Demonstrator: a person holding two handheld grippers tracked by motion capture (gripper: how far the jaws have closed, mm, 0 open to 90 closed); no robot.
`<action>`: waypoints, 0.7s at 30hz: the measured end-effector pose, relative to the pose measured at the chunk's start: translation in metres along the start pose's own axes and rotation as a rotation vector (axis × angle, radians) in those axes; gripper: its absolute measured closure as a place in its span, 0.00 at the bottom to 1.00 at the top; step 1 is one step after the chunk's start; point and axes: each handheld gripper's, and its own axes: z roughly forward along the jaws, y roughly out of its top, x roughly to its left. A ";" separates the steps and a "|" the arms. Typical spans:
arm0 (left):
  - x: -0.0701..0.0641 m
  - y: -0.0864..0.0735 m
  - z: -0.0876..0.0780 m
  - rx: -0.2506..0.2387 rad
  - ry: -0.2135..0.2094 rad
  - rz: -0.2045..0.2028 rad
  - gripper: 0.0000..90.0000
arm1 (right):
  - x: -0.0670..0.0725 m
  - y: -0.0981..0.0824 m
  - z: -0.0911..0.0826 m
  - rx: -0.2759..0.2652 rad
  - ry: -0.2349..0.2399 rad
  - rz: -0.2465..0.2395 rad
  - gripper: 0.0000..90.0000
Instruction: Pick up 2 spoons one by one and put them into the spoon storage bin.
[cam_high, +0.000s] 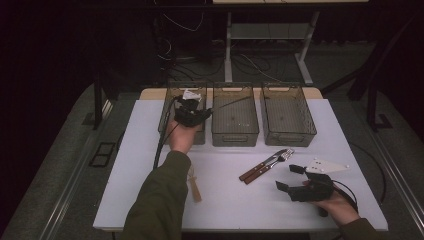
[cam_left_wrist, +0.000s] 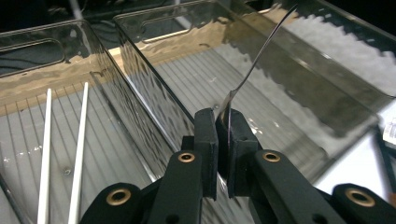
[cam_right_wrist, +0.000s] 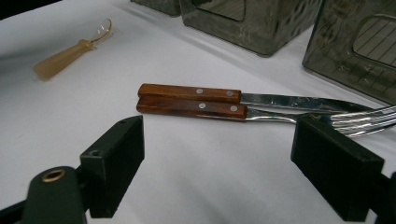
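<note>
My left gripper (cam_high: 202, 113) is raised over the left clear bin (cam_high: 165, 112), shut on the end of a thin metal utensil (cam_high: 231, 103). In the left gripper view the pads (cam_left_wrist: 205, 128) pinch that utensil (cam_left_wrist: 261, 51), which curves up and away over the middle bin (cam_left_wrist: 154, 28). Two white chopsticks (cam_left_wrist: 79, 154) lie in the left bin (cam_left_wrist: 42, 37). At the table's near right, my right gripper (cam_high: 290, 177) rests open and holds nothing. Just beyond its jaws (cam_right_wrist: 217, 140) lie a wooden-handled knife (cam_right_wrist: 189, 92) and fork (cam_right_wrist: 191, 107), side by side.
Three clear bins stand in a row at the back of the white table (cam_high: 150, 200): left, middle (cam_high: 235, 136) and right (cam_high: 289, 137). A spoon with a tan handle (cam_high: 195, 189) lies near my left sleeve. The knife and fork pair (cam_high: 262, 167) lies in front of the right bin.
</note>
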 end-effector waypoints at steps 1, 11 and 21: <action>-0.001 0.001 0.004 -0.001 0.006 -0.005 0.94 | 0.000 0.000 0.000 0.000 0.002 -0.001 0.20; -0.011 0.003 0.037 0.060 0.057 -0.032 0.94 | 0.000 0.001 -0.002 -0.008 0.010 -0.001 0.20; -0.020 -0.002 0.046 0.091 0.060 -0.022 0.84 | 0.001 0.001 -0.003 -0.016 0.014 -0.004 0.20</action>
